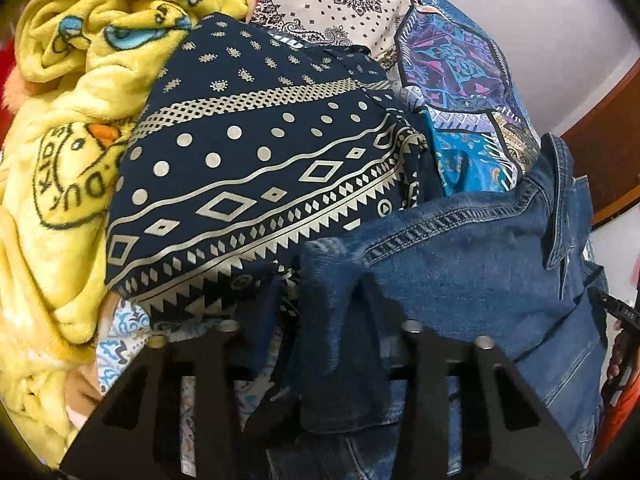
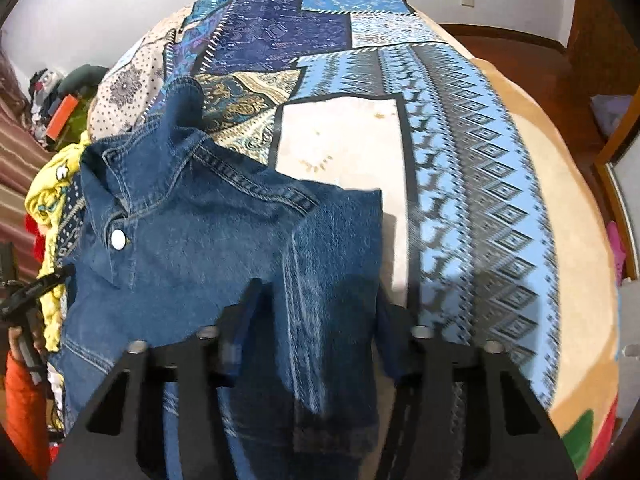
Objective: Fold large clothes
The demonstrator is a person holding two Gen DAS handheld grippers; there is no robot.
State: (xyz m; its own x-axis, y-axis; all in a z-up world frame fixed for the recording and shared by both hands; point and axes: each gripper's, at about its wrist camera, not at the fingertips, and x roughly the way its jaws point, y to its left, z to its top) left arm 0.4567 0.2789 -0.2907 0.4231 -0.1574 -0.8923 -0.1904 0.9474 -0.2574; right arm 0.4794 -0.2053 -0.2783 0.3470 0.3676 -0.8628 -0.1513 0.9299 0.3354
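Denim jacket (image 2: 192, 232) lies on the bed (image 2: 580, 240), partly atop the clothes pile (image 1: 248, 168) | your left gripper (image 1: 316, 320) and right gripper (image 2: 316, 320) each pinch denim | risk: lifting may drag the navy patterned garment (image 1: 260, 152) or slip a thin pinch.

Both views are evenly and brightly lit, with soft shadows. Fisheye distortion bulges the bedspread (image 2: 460, 168) and darkens the corners. Motion blur smears the denim jacket (image 2: 224, 240) in the right wrist view; the left wrist view is sharper.
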